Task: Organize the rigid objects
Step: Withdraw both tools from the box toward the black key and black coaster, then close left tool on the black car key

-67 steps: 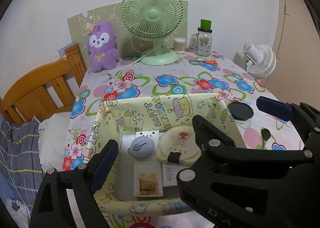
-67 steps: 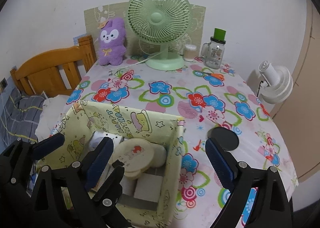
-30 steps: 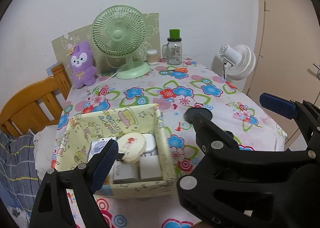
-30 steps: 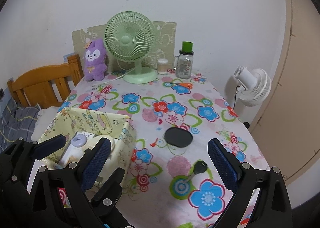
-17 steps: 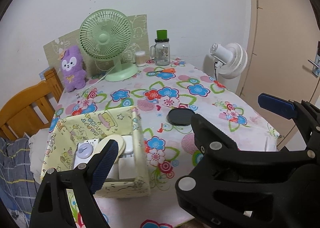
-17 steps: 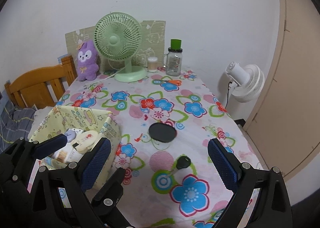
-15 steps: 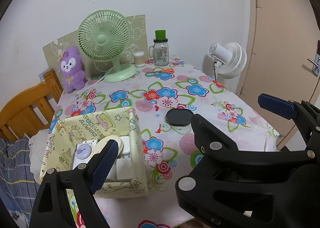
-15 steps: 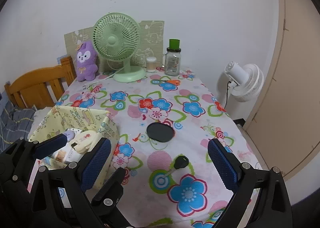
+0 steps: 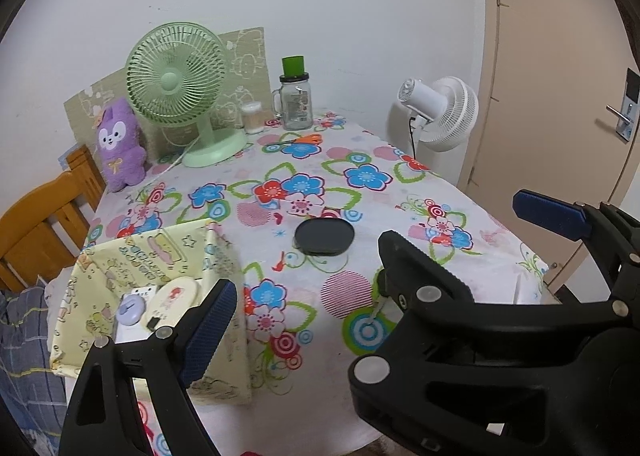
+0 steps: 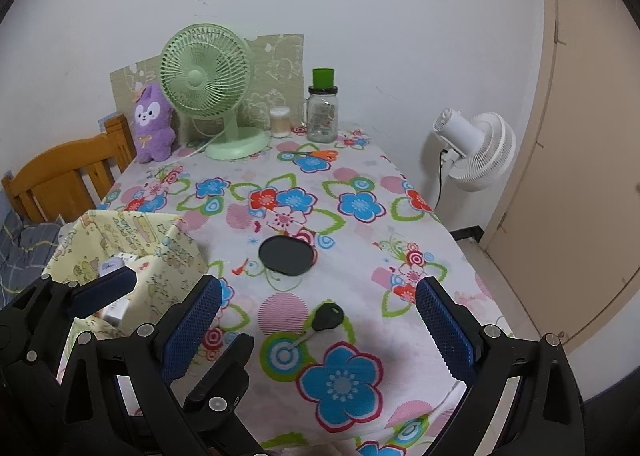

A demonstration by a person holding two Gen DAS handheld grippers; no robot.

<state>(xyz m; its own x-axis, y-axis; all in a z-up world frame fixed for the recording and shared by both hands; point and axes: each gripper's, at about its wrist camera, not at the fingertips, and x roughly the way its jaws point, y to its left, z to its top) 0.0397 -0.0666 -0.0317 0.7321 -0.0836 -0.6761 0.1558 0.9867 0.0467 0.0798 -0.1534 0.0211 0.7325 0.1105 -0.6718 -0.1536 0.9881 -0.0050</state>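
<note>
Two loose things are left on the table (image 10: pixel 400 240): a black disc (image 10: pixel 285 256) and a key (image 10: pixel 326 318), the disc at about twelve o'clock from the key and well apart from it. The yellow box (image 9: pixel 160 256), at nine o'clock from the disc, already holds a round cream case (image 9: pixel 176 296) and a lilac puck (image 9: pixel 130 310).

Both the left gripper (image 9: pixel 394 250) and the right gripper (image 10: pixel 320 332) stand wide and empty.

The key likely comes next. It lies flat, thin and hard on soft flowered cloth, so pinch the thicker black plastic head, not the slim metal blade, and avoid gathering fabric. The disc looks matte, smooth and low, leaving only its rim to grip.
</note>
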